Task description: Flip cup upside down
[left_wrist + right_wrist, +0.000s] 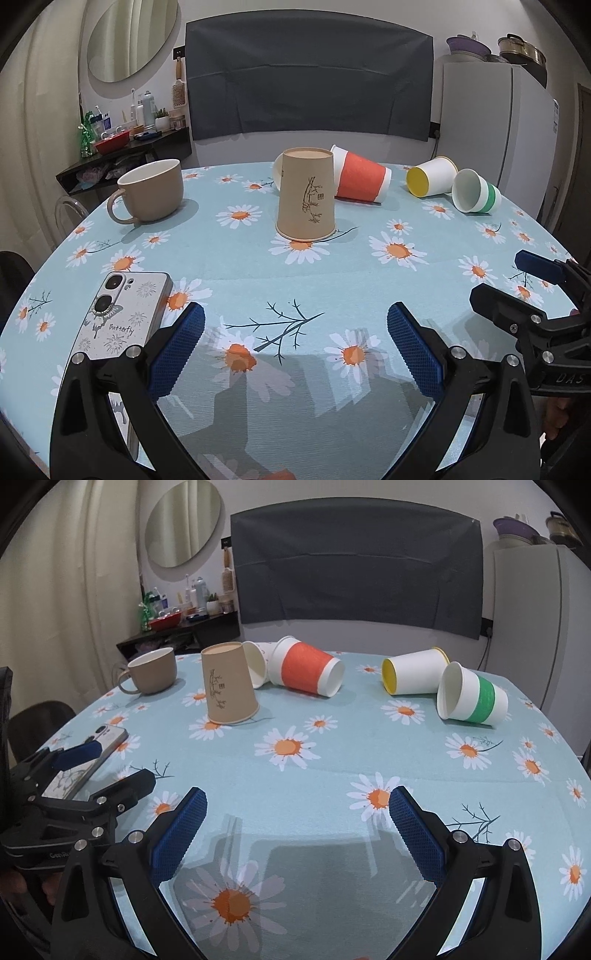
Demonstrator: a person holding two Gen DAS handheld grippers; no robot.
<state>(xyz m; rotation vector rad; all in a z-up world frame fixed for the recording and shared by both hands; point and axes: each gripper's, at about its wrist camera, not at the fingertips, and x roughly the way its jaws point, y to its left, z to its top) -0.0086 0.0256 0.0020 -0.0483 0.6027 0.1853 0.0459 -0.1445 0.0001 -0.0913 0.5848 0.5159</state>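
Note:
A brown paper cup (306, 195) stands upside down, rim on the tablecloth, mid-table; it also shows in the right wrist view (229, 685). My left gripper (295, 325) is open and empty, low over the table's near side, well short of the cup. My right gripper (297, 808) is open and empty, to the right of the left one; it appears in the left wrist view (506, 277). The left gripper shows in the right wrist view (118, 764).
An orange-banded cup (360, 175), a yellow-lined cup (432, 177) and a green-banded cup (476, 192) lie on their sides at the back. A beige mug (153, 192) stands upright at left. A phone (118, 317) lies near the left gripper. The round table (369, 288) drops off all around.

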